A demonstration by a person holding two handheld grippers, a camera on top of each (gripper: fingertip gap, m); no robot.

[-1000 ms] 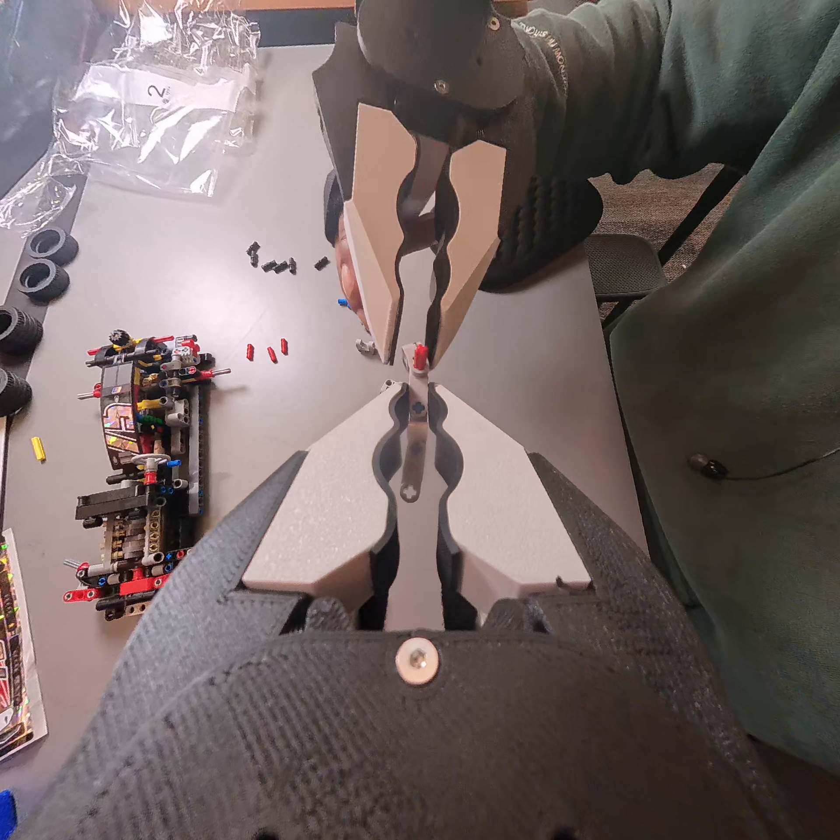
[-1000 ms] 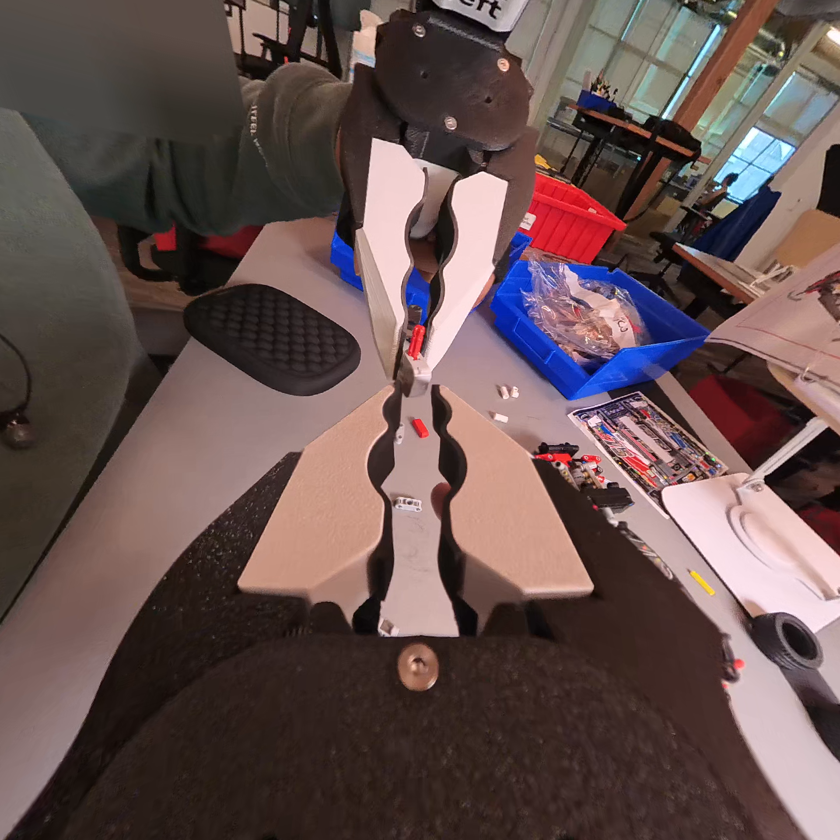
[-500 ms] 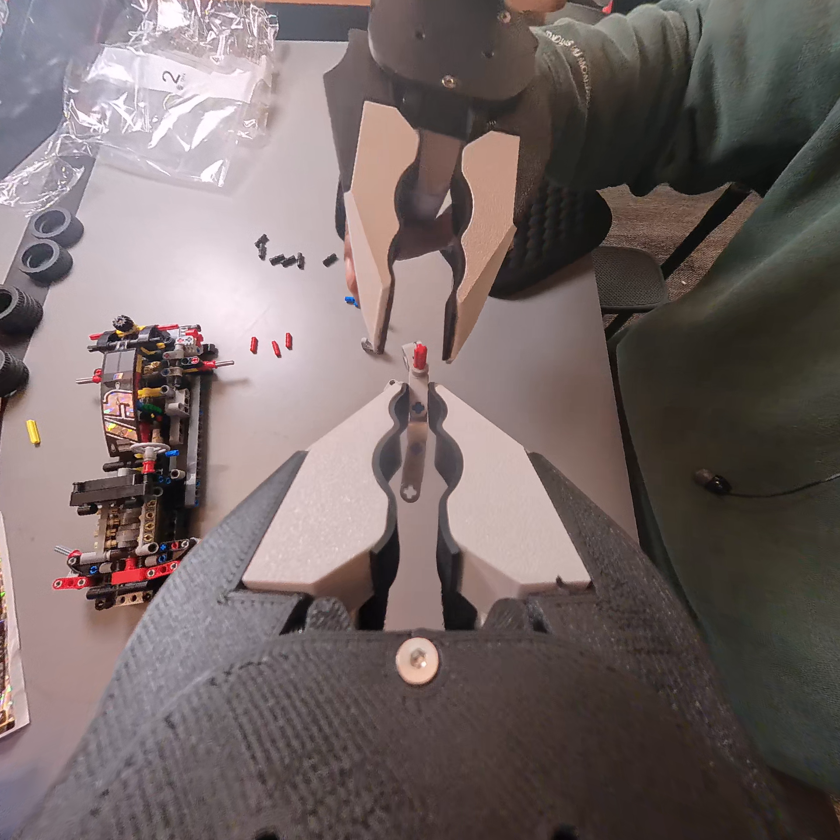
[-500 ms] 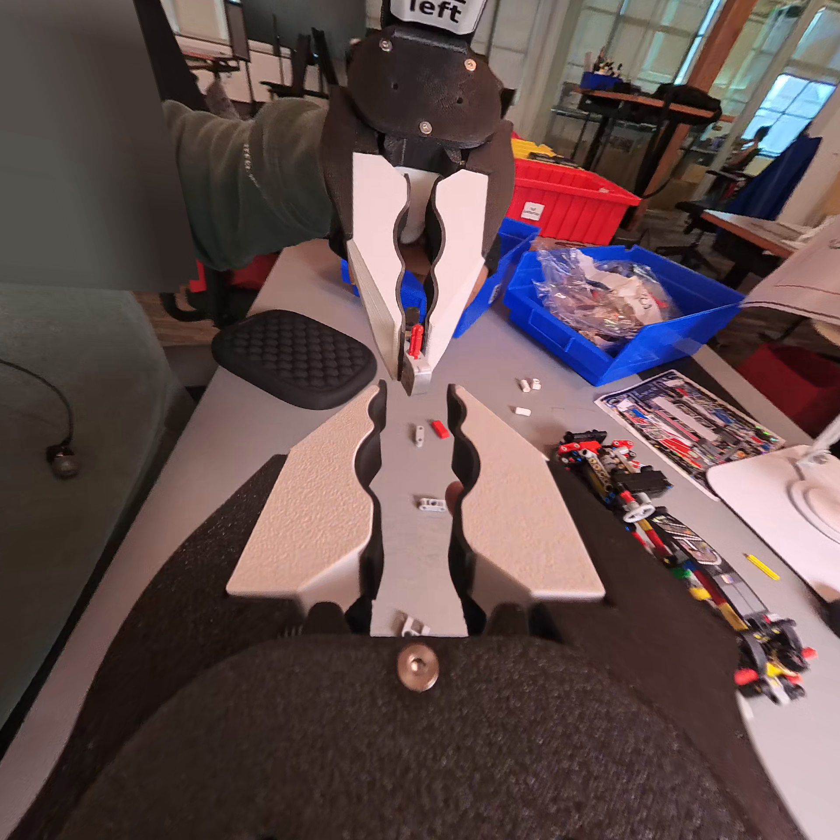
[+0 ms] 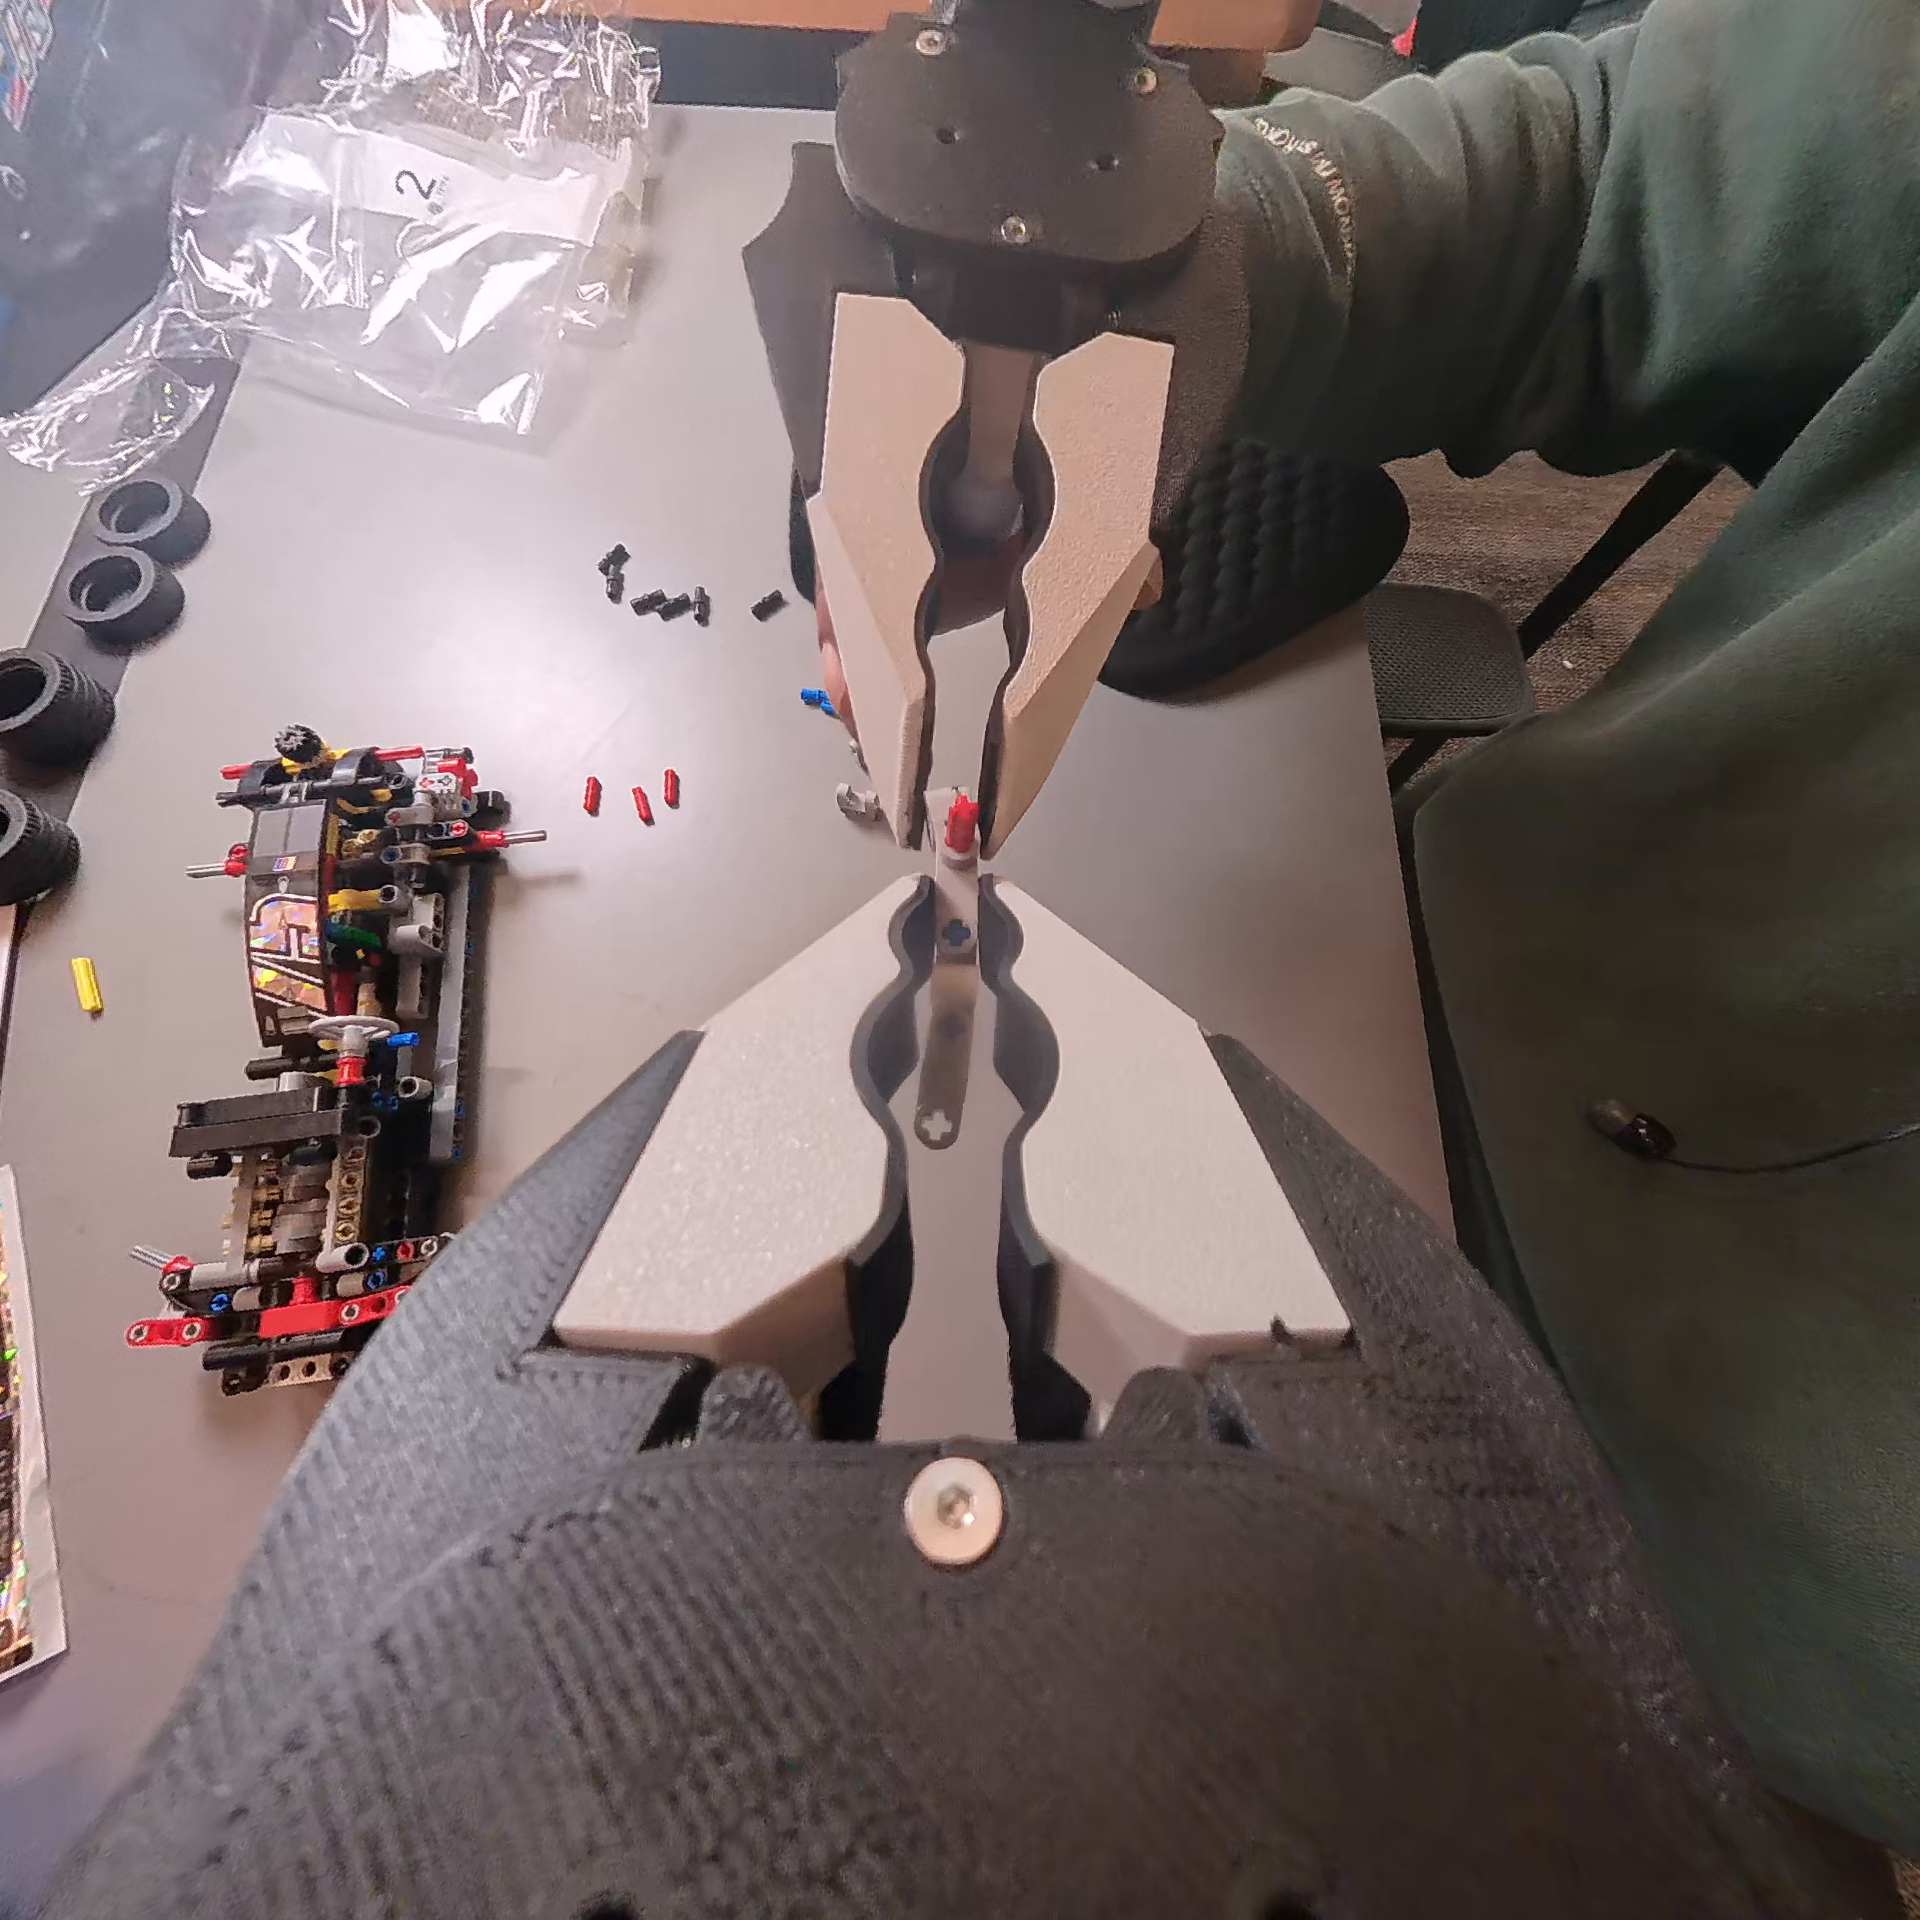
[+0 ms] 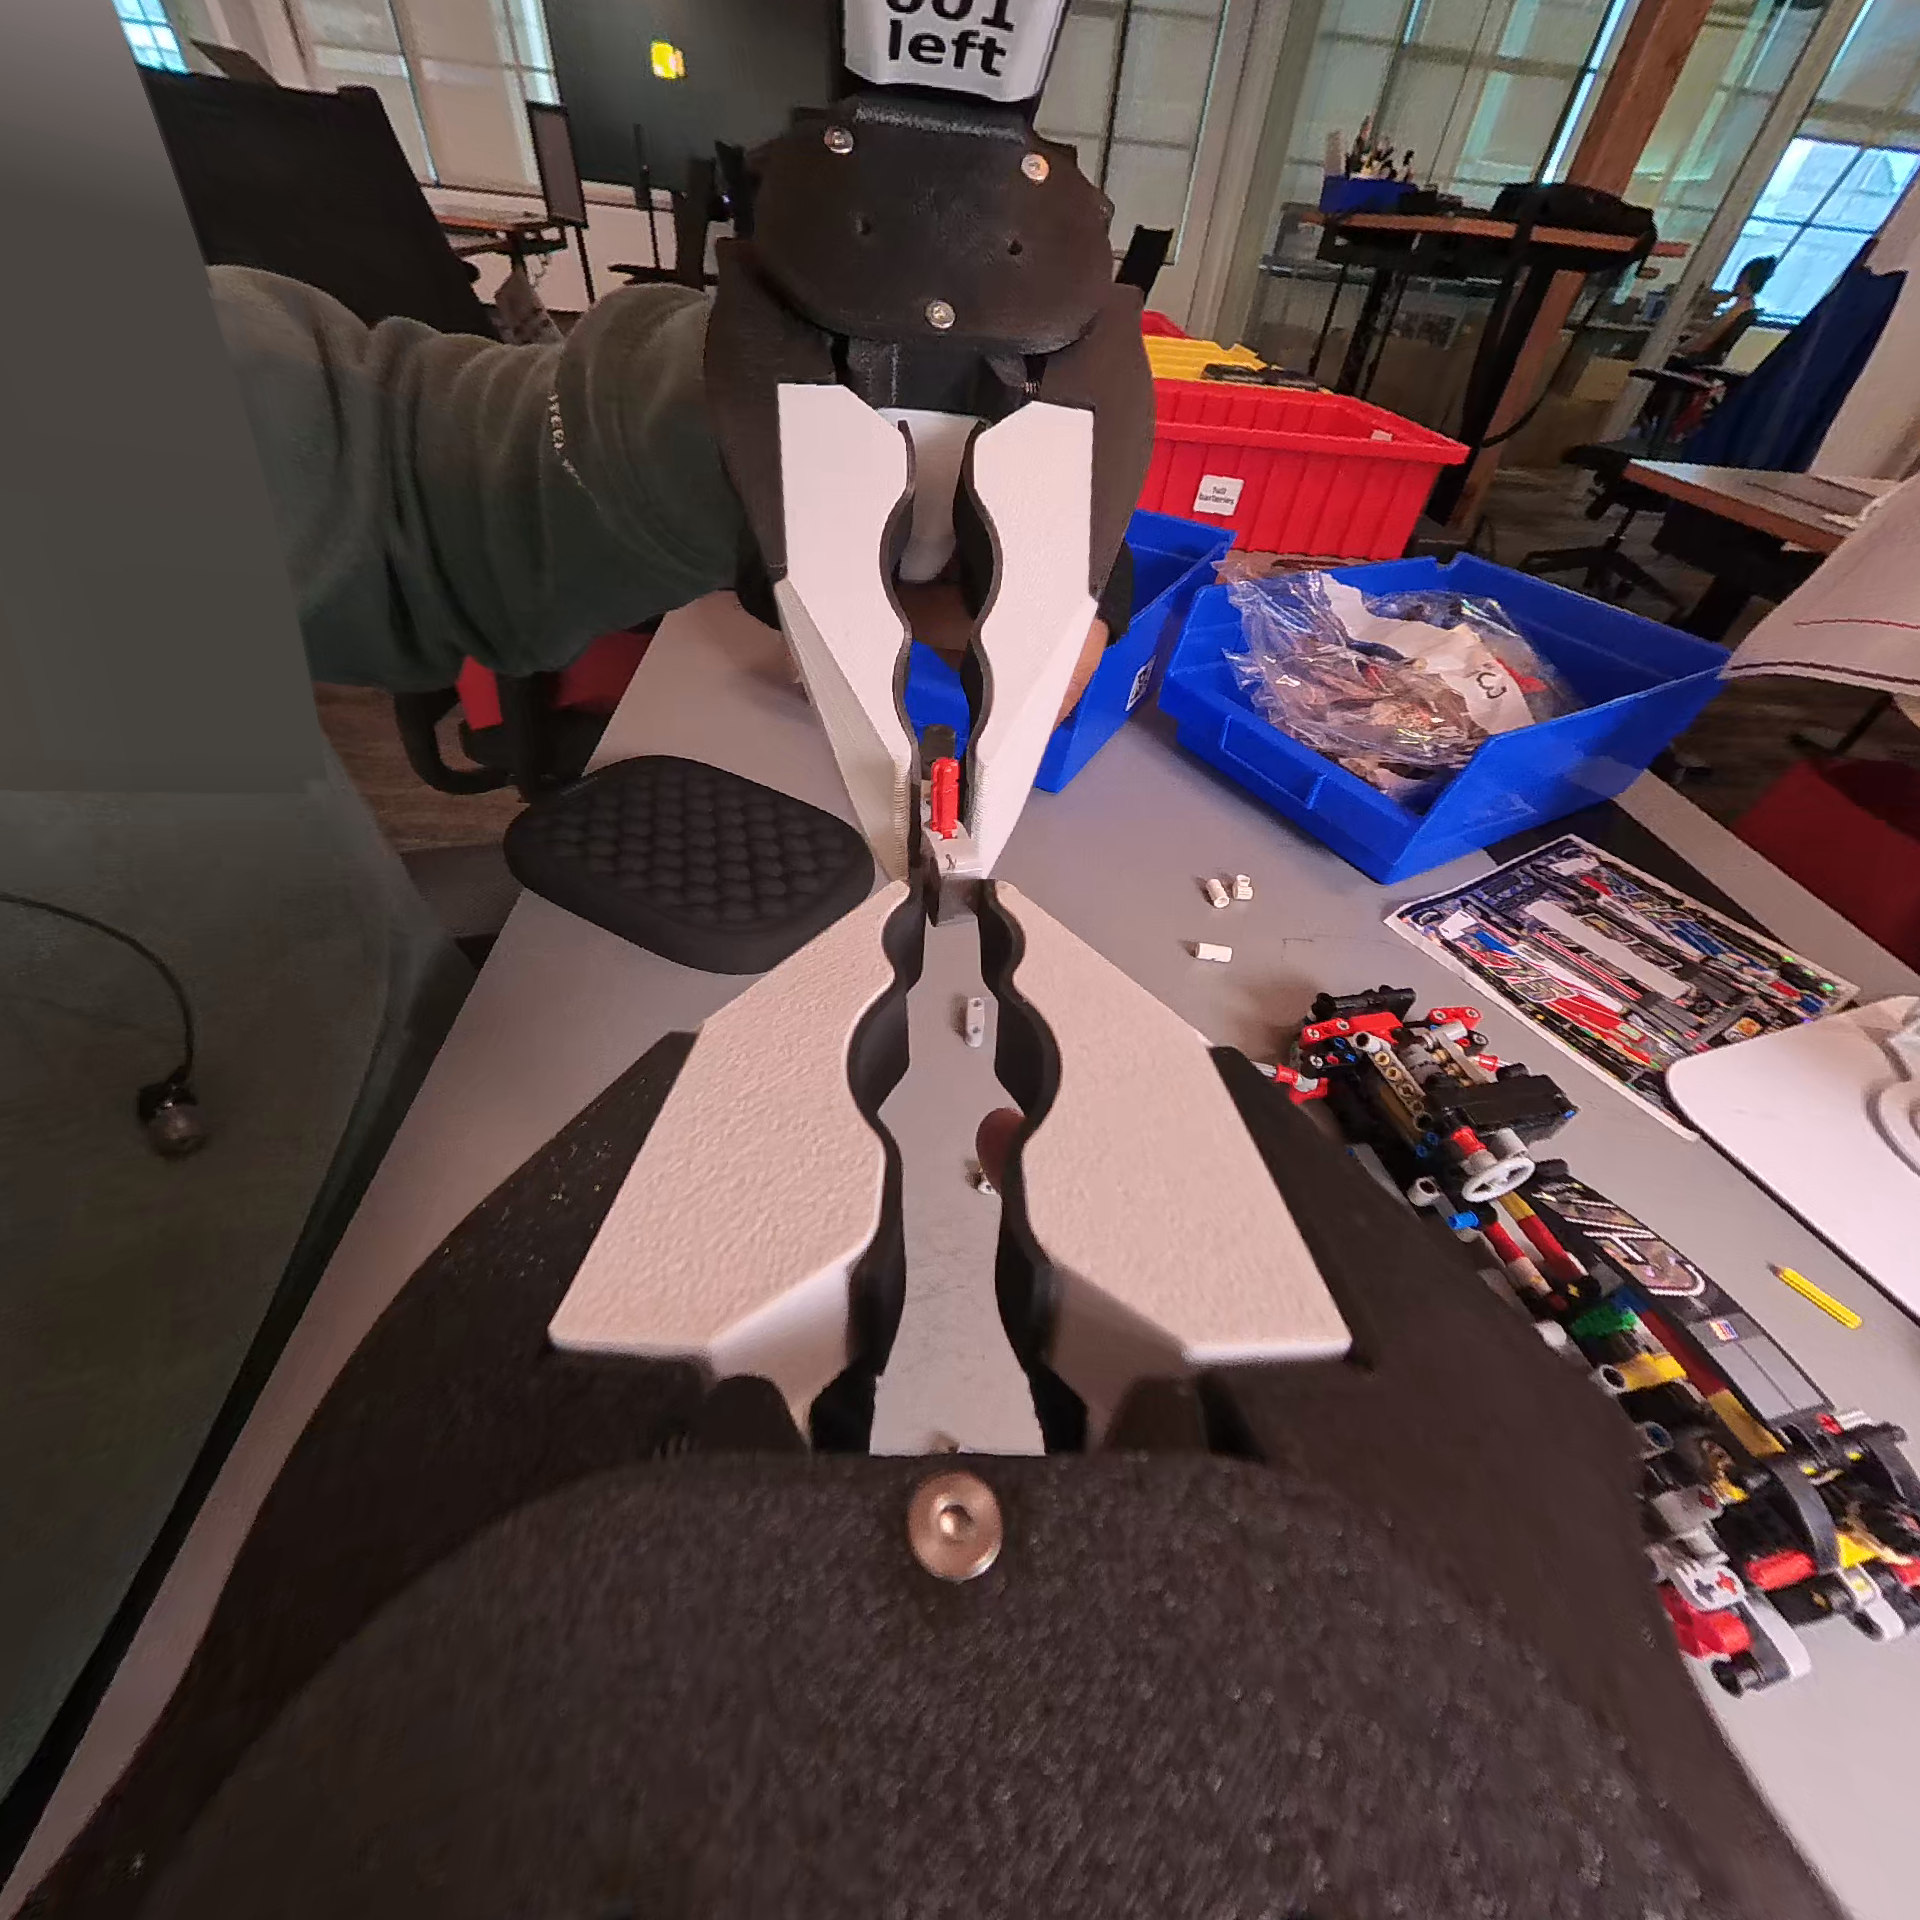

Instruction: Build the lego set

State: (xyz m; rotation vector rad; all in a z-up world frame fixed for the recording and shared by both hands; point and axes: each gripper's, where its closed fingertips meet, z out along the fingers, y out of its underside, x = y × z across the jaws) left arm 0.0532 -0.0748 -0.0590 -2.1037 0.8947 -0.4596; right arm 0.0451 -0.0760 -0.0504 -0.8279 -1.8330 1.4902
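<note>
From the left wrist view, the left gripper [image 5: 951,894] is clamped on a thin light-grey lego beam with cross-shaped holes [image 5: 951,997], which runs lengthwise between its fingers and juts out past the tips. A short red lego pin [image 5: 961,821] stands in the beam's far end. The right gripper [image 5: 951,831] faces it tip to tip, its pale fingers [image 5: 878,582] drawn in close on either side of the pin; whether they actually press on it cannot be told here. A person's dark-green sleeve [image 5: 1507,312] reaches in behind that gripper. On the grey bench [image 5: 416,540], to the left, lies the partly built lego car chassis in black, grey, red and yellow [image 5: 332,1049], well apart from both grippers. Near it lie three loose red pins [image 5: 632,798], a cluster of small black pins [image 5: 665,597], a yellow pin [image 5: 86,984], black rubber tyres [image 5: 114,561] and clear plastic bags [image 5: 405,229].

From the right wrist view, the right gripper [image 6: 948,896] has its tips nearly together around the near end of the grey beam [image 6: 951,883], a narrow gap showing between them farther back. The left gripper [image 6: 940,821], opposite, grips the beam with the red pin [image 6: 943,795] upright between its fingers. The chassis [image 6: 1579,1309] lies to the right on the bench [image 6: 623,987], beside a printed sticker sheet [image 6: 1621,966], small white pieces [image 6: 1226,890] and blue plastic bins [image 6: 1455,748].
</note>
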